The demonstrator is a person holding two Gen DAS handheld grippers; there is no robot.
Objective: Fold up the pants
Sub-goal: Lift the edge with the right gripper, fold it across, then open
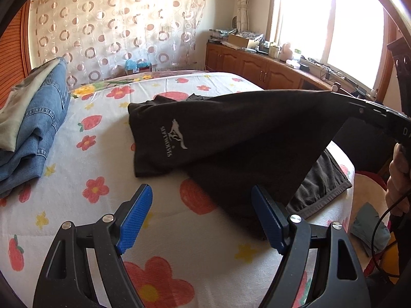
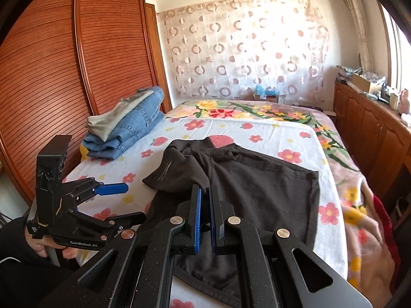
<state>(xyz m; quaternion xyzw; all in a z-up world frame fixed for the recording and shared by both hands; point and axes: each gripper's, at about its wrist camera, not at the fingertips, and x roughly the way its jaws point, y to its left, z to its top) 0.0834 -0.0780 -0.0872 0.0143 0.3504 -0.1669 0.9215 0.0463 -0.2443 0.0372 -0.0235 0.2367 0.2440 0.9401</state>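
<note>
Black pants (image 1: pixel 226 133) with a pale logo lie on the flowered bed sheet (image 1: pixel 90 138). My right gripper (image 2: pixel 205 192) is shut on one edge of the black pants (image 2: pixel 257 187) and holds that part lifted off the bed, stretched into a taut sheet. In the left wrist view the right gripper (image 1: pixel 344 98) pinches the cloth at the upper right. My left gripper (image 1: pixel 201 202) stands open low over the sheet, its blue pads (image 1: pixel 136 218) apart with nothing between them, just beside the near edge of the pants. The left gripper (image 2: pixel 120 201) shows at the left of the right wrist view.
A folded stack of blue jeans (image 1: pixel 38 118) and a pale garment lies at the bed's left edge by a wooden wardrobe (image 2: pixel 51 77). A cluttered wooden cabinet (image 1: pixel 269 66) runs under the window on the right. A patterned curtain (image 2: pixel 244 46) hangs behind the bed.
</note>
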